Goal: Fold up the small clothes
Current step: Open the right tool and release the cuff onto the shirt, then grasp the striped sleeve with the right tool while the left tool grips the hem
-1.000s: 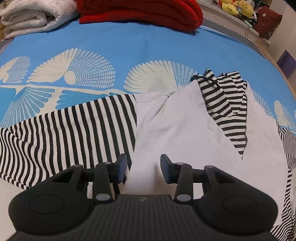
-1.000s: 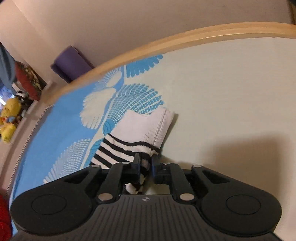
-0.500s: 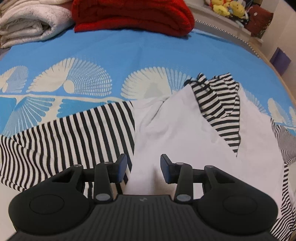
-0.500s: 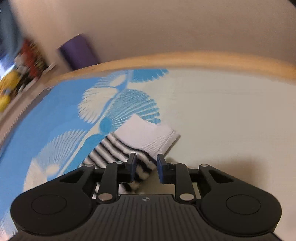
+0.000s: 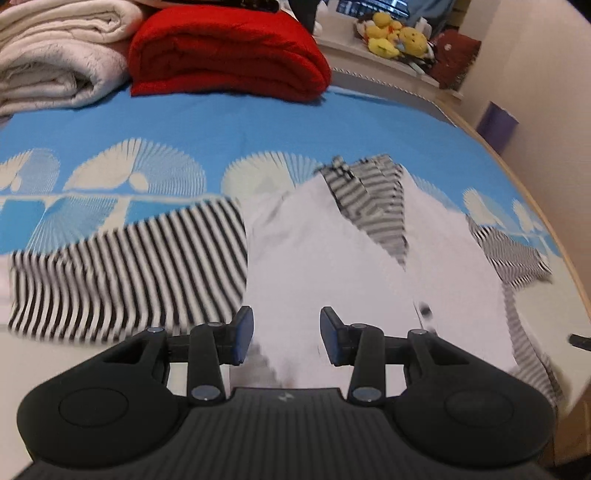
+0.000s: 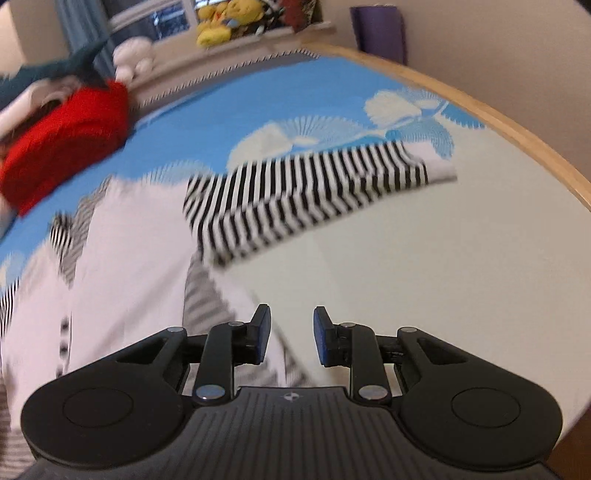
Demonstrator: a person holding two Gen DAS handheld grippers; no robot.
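Observation:
A small white top with black-and-white striped sleeves [image 5: 332,258] lies spread on the blue patterned bedspread [image 5: 221,129]. My left gripper [image 5: 287,338] is open and empty, above the white body's lower part, with the left striped sleeve [image 5: 129,269] to its left. In the right wrist view the top's body [image 6: 129,251] lies at the left and its right striped sleeve [image 6: 314,195] stretches out flat to the right. My right gripper [image 6: 291,338] is open and empty, near the top's lower right edge.
A folded red blanket [image 5: 229,48] and a folded white blanket [image 5: 55,51] lie at the far side of the bed. Yellow plush toys [image 5: 395,35] sit on a shelf beyond. The bed's wooden rim [image 6: 517,129] curves along the right.
My right gripper has opened and let go of the striped sleeve cuff, then pulled back and swung left. The sleeve now lies flat. My left gripper has drawn back a little and stayed open.

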